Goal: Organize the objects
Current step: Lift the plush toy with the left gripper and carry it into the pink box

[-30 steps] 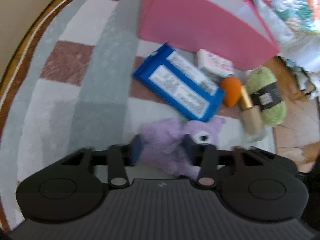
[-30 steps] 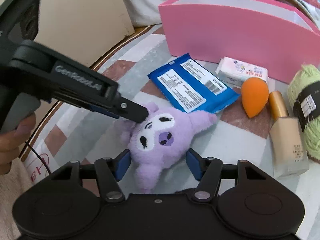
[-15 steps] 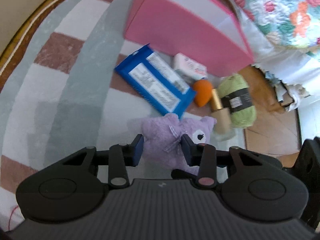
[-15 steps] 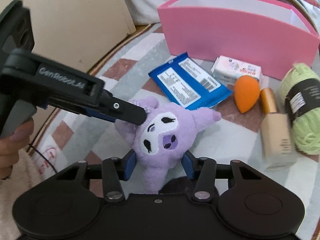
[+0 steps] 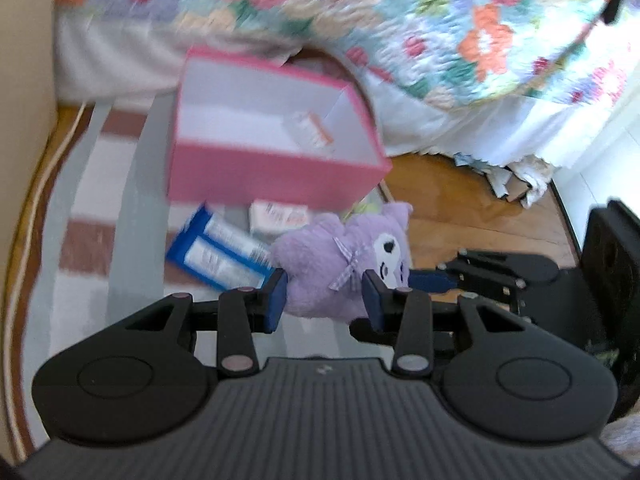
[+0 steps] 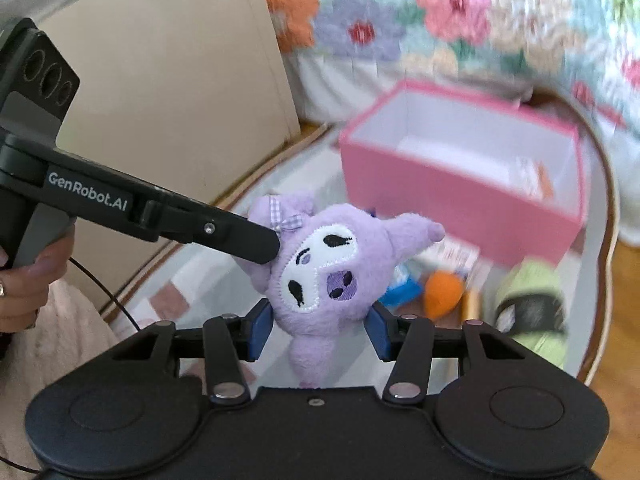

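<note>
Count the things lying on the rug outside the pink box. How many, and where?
5: blue packet, white pack beside it, orange sponge, gold-capped bottle and green yarn, all in front of the pink box. The plush may hide more.

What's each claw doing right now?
Left claw: shut on the purple plush toy.
Right claw: its jaws just reopened slightly, still shut on the same toy.

L+R wrist cams | angled down, close | share plush toy, pink box
</note>
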